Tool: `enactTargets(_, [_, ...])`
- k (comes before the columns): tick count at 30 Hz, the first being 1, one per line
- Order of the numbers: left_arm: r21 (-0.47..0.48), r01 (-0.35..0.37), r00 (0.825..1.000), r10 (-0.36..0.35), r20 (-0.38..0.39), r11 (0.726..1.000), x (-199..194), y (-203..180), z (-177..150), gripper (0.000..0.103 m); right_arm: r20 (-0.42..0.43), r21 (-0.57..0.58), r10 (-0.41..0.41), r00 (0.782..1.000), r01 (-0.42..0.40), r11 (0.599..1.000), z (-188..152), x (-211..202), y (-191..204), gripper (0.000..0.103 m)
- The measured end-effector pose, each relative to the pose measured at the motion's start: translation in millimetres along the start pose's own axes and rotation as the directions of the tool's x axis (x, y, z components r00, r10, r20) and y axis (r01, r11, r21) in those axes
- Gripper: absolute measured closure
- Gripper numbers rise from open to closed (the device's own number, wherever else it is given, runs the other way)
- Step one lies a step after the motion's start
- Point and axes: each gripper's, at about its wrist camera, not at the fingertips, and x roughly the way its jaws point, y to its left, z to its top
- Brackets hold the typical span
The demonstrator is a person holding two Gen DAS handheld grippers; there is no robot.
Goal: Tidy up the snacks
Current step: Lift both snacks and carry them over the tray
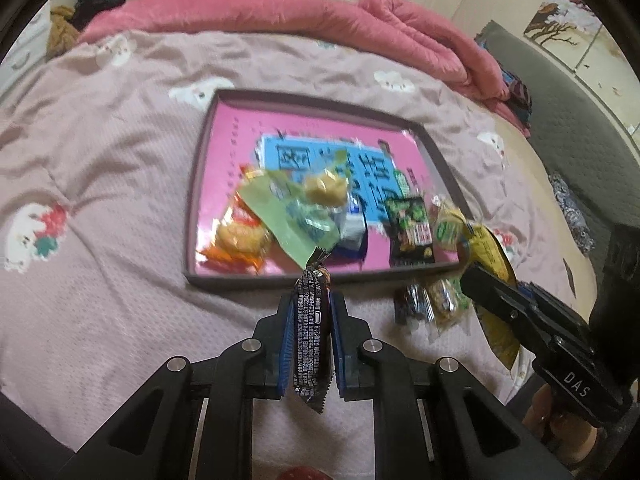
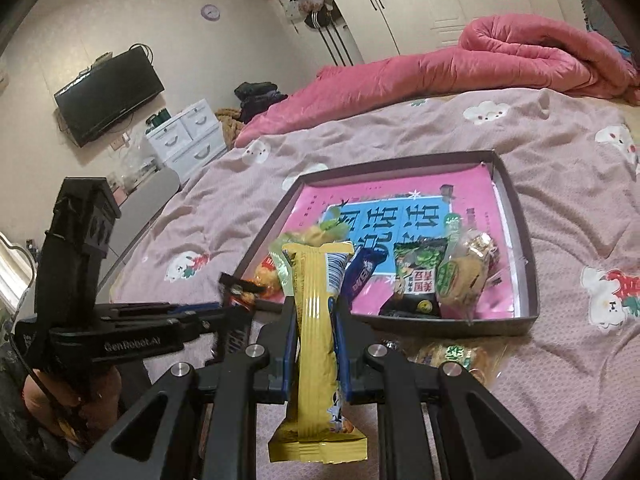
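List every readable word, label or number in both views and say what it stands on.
"DAS": black body of the right gripper, left wrist view.
"GenRobot.AI": black body of the left gripper, right wrist view.
Small white print on the black snack wrapper: unreadable.
Large characters on the pink and blue sheet in the dark tray: upside down, unread.
Yellow wrapper: nothing legible.

The snacks in the tray (image 1: 192, 208) are motion-blurred in the left view, their labels unreadable. The yellow bar (image 2: 316, 344) hides part of the tray's near rim in the right view. The loose packets (image 1: 428, 304) outside the tray are too smeared to identify.
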Motion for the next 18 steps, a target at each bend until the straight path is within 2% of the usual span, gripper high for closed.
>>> enactTargets(18, [-0.044,-0.025,0.993,0.030,0.115,0.999,-24.9,21.9,29.2,0.086,0.091,0.053,-0.036,0.995,0.031,0.998,15.3,-15.2,-17.2,0.085])
